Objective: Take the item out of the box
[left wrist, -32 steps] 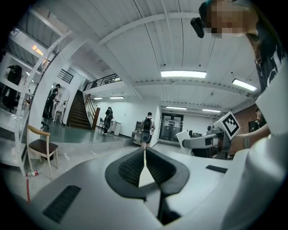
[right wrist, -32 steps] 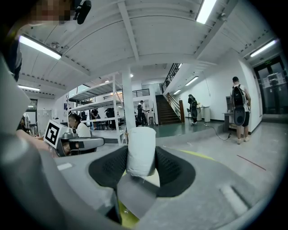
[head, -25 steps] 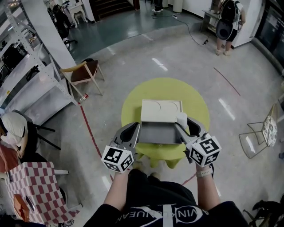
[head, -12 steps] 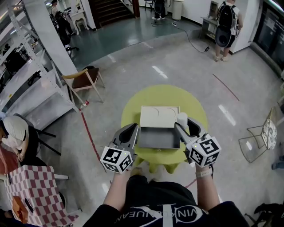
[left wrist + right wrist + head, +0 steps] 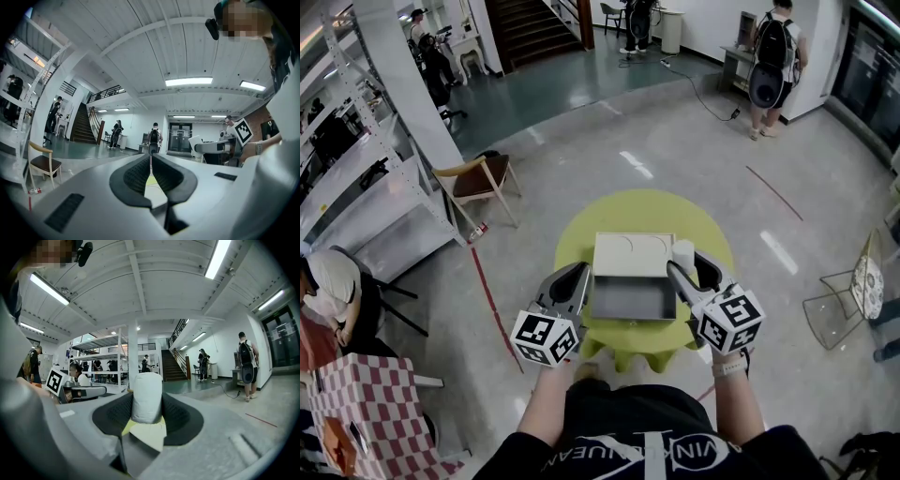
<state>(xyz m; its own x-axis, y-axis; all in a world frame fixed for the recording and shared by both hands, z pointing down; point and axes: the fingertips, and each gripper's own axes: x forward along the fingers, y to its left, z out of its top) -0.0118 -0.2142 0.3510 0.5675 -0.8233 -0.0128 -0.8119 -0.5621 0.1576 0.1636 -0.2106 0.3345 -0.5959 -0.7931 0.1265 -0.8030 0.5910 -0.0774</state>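
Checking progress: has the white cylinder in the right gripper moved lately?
No; against the round yellow table, the white cylinder stays beside the beige box's right edge.

1. The hall is lit brightly and evenly from above by ceiling strips (image 5: 190, 81), which are burnt out to plain white in both gripper views
2. Pale streaks of glare are seen on the polished floor (image 5: 636, 164) in the head view
3. Shadows are kept soft; the inside of the box (image 5: 628, 298) is left grey and dim against the bright table (image 5: 712, 230)
4. Both gripper views are bent by the wide lens: beams are curved and corners are darkened to black
5. The body of the left gripper (image 5: 150, 158) is blurred near the lens; the roll (image 5: 147, 392) in the right gripper (image 5: 147, 405) is rendered sharper
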